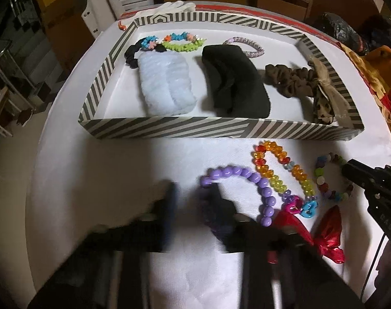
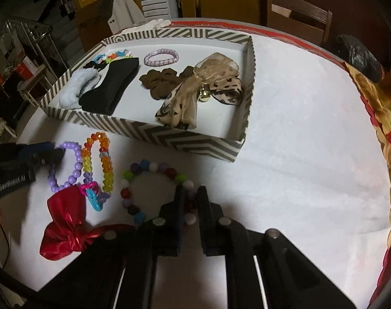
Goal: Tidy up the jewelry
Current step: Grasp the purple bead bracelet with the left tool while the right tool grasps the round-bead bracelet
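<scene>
A striped box (image 1: 169, 128) (image 2: 169, 139) on the white table holds headbands, scrunchies and bracelets. In front of it lie a purple bead bracelet (image 1: 262, 185) (image 2: 76, 164), an orange and yellow bead bracelet (image 1: 298, 172) (image 2: 106, 164), a multicolour bead bracelet (image 1: 321, 177) (image 2: 133, 177) and a red bow (image 1: 326, 234) (image 2: 66, 219). My left gripper (image 1: 192, 200) is open, its right finger resting at the purple bracelet's left end. My right gripper (image 2: 190, 198) is shut on the multicolour bracelet's near right side.
In the box are a pale blue headband (image 1: 164, 85), a black headband (image 1: 234, 82), a brown scrunchie (image 1: 290, 79), a leopard bow (image 2: 195, 90) and a pink bracelet (image 2: 161, 58). A patterned cloth (image 2: 381, 108) lies at the right; chairs (image 2: 298, 13) stand behind.
</scene>
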`<action>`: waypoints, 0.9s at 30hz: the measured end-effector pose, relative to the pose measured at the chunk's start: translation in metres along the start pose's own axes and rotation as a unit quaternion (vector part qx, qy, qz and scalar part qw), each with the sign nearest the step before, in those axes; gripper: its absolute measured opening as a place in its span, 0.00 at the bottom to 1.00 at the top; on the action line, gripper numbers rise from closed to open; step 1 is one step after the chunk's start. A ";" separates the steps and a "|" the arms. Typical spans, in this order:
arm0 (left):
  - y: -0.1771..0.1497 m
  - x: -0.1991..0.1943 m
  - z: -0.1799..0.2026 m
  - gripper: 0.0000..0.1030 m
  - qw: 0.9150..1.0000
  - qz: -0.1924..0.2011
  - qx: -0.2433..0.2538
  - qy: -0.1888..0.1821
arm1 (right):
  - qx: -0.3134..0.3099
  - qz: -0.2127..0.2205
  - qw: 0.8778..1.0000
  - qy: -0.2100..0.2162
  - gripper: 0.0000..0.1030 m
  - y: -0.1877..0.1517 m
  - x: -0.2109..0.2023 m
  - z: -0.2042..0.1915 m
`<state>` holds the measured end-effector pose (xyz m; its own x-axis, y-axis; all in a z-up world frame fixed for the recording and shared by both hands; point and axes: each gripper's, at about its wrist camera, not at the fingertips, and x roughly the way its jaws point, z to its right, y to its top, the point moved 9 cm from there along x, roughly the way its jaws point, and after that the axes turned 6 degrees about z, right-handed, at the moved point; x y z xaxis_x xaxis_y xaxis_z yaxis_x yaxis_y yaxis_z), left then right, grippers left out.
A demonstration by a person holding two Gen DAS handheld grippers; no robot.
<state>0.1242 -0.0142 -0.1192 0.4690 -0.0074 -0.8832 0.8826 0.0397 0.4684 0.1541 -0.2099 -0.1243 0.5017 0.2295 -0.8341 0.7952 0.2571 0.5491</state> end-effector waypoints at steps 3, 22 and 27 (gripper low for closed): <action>0.000 0.000 0.002 0.03 1.000 -0.002 -0.007 -0.026 | 0.007 0.005 1.000 0.004 0.09 -0.001 -0.006 0.002; 0.025 -0.063 -0.016 0.03 0.994 0.032 -0.063 -0.083 | 0.014 0.071 0.997 0.030 0.09 0.029 -0.091 0.012; 0.037 -0.082 -0.016 0.03 0.994 0.050 -0.054 -0.077 | 0.008 0.084 0.996 0.027 0.09 0.036 -0.105 0.010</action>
<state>0.1182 0.0041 -0.0301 0.5615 -0.1504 -0.8137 0.8263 0.1543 0.5417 0.1340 -0.2344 -0.0178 0.6091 0.3173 -0.7269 0.7078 0.1961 0.6787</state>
